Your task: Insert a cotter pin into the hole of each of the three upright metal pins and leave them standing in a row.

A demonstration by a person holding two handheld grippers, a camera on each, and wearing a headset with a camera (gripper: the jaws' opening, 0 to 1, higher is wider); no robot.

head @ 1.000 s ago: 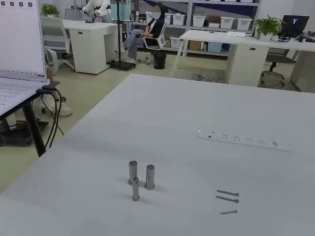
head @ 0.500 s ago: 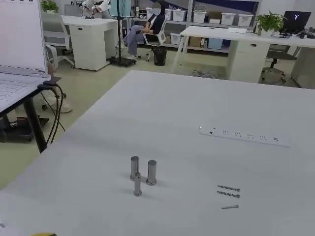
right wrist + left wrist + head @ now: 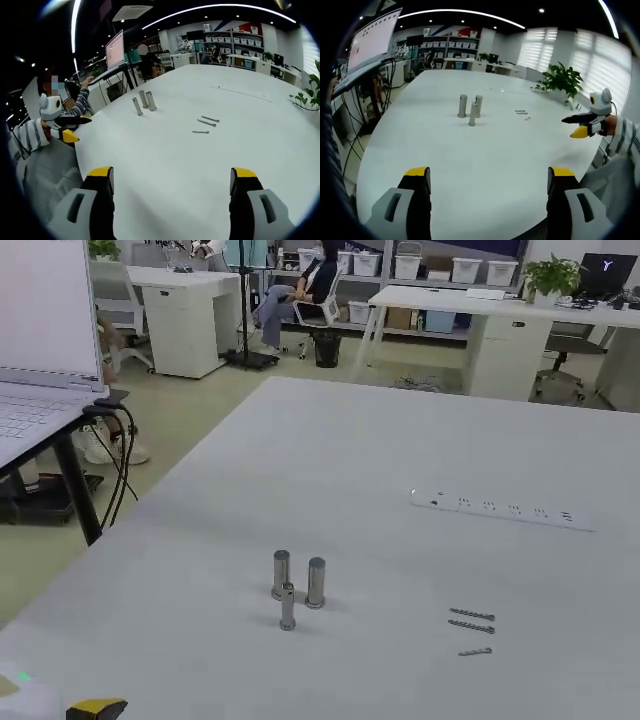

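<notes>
Pins [image 3: 316, 582] stand clustered, cotter pins [image 3: 470, 625] lying nearby.

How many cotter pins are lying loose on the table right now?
3. All lie on the table, right of the upright metal pins: the far pin, the middle pin close beside it, the near pin slightly apart. None looks hidden.

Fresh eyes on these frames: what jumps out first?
Three metal pins stand upright in a tight cluster on the white table, not in a row. Three cotter pins lie flat to their right in the head view, none inserted, with a white power strip farther back. The left gripper and right gripper both hang open, holding nothing.
</notes>
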